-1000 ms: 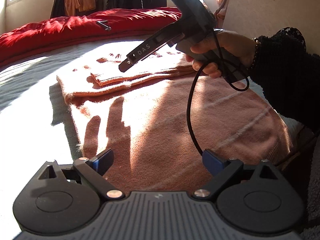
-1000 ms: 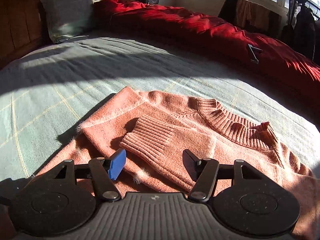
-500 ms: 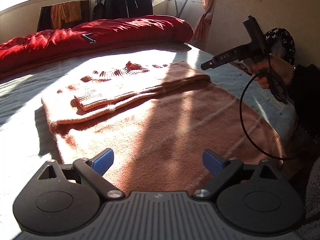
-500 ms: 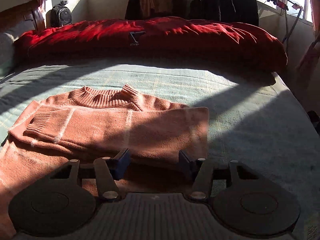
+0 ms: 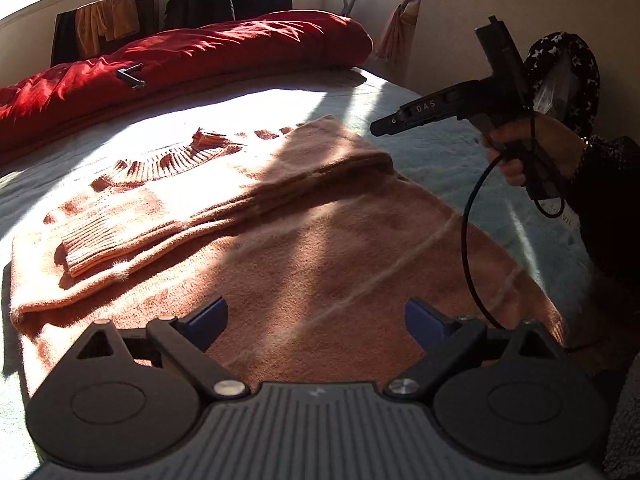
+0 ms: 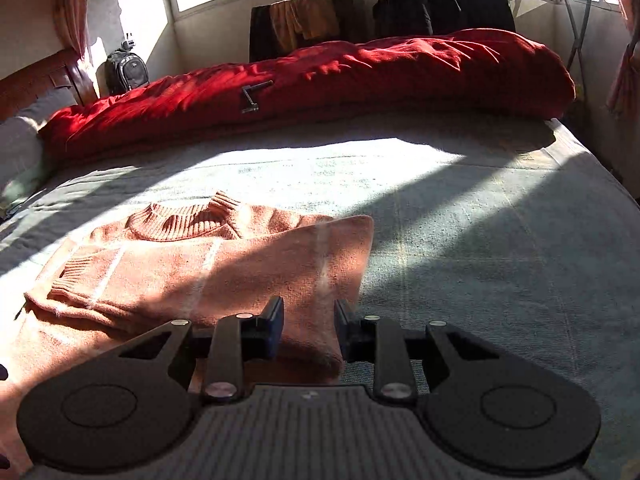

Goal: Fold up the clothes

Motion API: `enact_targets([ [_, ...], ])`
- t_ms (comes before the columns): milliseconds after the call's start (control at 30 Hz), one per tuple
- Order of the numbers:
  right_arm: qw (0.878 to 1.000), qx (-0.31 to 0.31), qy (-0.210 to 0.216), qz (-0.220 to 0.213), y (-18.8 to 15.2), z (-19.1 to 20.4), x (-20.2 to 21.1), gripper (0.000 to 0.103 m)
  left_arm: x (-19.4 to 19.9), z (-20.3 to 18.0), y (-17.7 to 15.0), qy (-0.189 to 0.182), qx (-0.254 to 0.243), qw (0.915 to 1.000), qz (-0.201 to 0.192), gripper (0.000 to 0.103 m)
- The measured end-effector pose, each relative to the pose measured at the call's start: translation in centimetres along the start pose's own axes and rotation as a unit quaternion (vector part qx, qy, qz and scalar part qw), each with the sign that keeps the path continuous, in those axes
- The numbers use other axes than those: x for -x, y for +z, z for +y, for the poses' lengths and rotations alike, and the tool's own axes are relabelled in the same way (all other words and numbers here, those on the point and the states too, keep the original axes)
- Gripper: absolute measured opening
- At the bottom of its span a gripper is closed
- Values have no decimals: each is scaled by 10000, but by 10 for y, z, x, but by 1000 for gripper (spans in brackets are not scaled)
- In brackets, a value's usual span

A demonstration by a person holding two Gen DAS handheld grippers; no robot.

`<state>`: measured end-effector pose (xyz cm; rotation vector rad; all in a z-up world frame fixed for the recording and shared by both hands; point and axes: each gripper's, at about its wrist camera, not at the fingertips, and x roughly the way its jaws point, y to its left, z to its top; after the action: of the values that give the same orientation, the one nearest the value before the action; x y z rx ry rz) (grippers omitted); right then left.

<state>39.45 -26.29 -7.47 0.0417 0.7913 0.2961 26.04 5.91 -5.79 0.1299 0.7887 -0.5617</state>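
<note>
A salmon knit sweater [image 5: 320, 248] lies flat on the bed, collar at the far end and a sleeve [image 5: 168, 224] folded across its chest. My left gripper [image 5: 316, 316] hovers over the near hem, wide open with nothing in it. A hand holds my right gripper [image 5: 378, 128] in the air beside the sweater's right shoulder. In the right wrist view my right gripper [image 6: 308, 320] has a narrow gap between its jaws. The sweater [image 6: 224, 272] lies below and beyond it, not gripped.
A green-grey bedsheet [image 6: 480, 240] covers the bed. A rolled red duvet [image 6: 340, 76] lies along the far edge, with a pillow [image 6: 20, 148] and headboard at left. Hanging clothes [image 6: 420, 0] and a backpack [image 6: 126, 70] stand by the windows. A wall [image 5: 460, 20] is close on the right.
My right gripper has swung from above the folded sleeve to the sweater's right side, and its jaws have narrowed. My left gripper stays wide open near the hem.
</note>
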Motion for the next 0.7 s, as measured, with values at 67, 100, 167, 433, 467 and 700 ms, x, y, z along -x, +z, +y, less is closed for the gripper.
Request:
enact_targets([
  [67,9997,93,194,72,1,-4,-13,31,-6,-9,5,106,27,9999,71,95],
  [100,9994,139,291,108,1,-6,-19,31,-9,-14,9,149,8,9998,92,95],
  [167,9984,232,485,180,2,-10,-32,31,-16,-22,17,237,-32,9996,134,95],
  [433,9926,399,1141,94,21,-29,-35,29,-39,-57,46,377,-90,9991,178,95],
  [467,9920,454,1179,7,28,-30,-34,29,-41,-61,48,370,-65,9991,176,95],
  [700,9918,627,1109,124,58,-32,-85,31,-48,-71,43,598,260,9973,326,95],
])
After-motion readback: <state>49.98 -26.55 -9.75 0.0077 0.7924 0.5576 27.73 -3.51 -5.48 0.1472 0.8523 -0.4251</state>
